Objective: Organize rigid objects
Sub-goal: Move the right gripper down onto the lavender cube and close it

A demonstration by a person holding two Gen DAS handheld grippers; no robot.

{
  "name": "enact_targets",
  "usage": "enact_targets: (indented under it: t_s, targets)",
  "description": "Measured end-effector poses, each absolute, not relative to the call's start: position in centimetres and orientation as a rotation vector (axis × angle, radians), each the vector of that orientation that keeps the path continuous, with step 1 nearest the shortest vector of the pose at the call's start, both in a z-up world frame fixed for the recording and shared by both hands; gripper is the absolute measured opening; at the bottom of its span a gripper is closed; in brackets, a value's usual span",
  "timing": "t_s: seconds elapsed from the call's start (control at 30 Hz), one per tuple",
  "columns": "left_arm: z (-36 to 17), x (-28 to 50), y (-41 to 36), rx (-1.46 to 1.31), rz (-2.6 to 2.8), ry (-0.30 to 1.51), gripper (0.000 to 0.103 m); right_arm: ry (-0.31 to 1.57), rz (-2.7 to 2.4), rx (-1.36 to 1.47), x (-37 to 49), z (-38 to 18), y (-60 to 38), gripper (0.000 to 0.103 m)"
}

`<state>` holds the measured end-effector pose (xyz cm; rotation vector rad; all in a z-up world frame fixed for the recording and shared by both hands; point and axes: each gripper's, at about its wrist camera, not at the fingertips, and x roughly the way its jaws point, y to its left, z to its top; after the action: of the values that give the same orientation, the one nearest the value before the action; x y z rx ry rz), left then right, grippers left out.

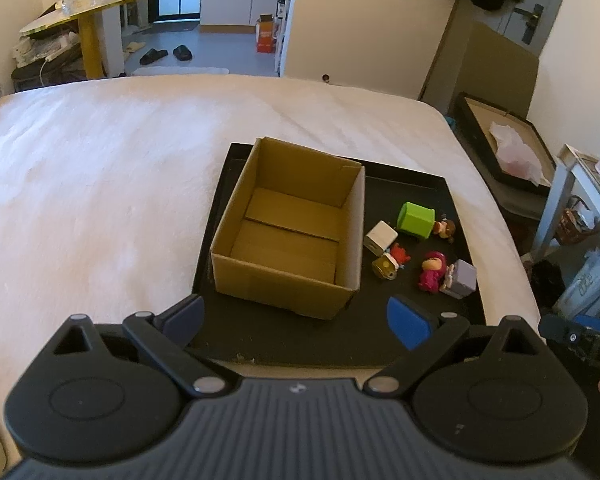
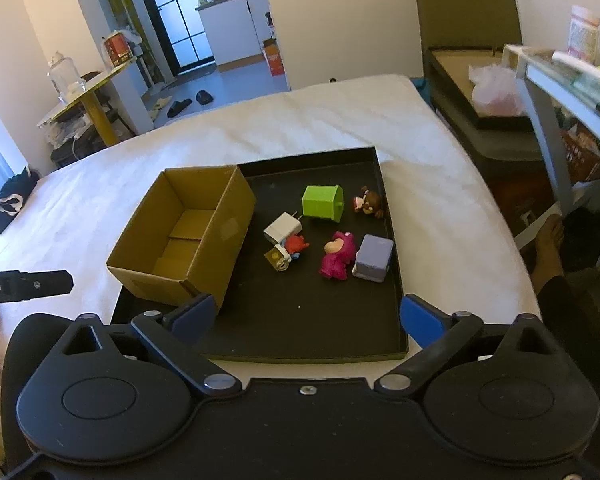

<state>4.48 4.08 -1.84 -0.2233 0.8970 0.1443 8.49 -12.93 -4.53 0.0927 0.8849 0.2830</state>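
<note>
An open, empty cardboard box (image 1: pixel 292 232) (image 2: pixel 184 236) stands on the left of a black tray (image 1: pixel 300 340) (image 2: pixel 320 328) on a white bed. To its right lie a green block (image 1: pixel 416 220) (image 2: pixel 323 209), a white charger (image 1: pixel 381 237) (image 2: pixel 283 227), a red-and-gold figure (image 1: pixel 391 263) (image 2: pixel 288 251), a pink bear (image 1: pixel 431 270) (image 2: pixel 337 254), a lilac cube (image 1: pixel 460 279) (image 2: pixel 374 258) and a brown figure (image 1: pixel 444 230) (image 2: pixel 368 201). My left gripper (image 1: pixel 296 318) and right gripper (image 2: pixel 308 316) are open and empty at the tray's near edge.
The white bed (image 1: pixel 100 160) spreads left and beyond the tray. A yellow side table (image 1: pixel 84 12) stands far left. A shelf (image 2: pixel 560 92) and a dark tray with a plastic bag (image 2: pixel 496 96) stand off the bed's right side. A person's foot (image 2: pixel 548 248) is on the right.
</note>
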Motion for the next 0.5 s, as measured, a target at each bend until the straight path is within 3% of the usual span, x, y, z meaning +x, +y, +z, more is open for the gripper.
enact_targets:
  t_s: [0.5]
  targets:
    - [-3.8,8.6,6.3,-0.245,0.214,0.913,0.095,0.928,0.283,0.094,14.2,-6.8,-13.5,0.079]
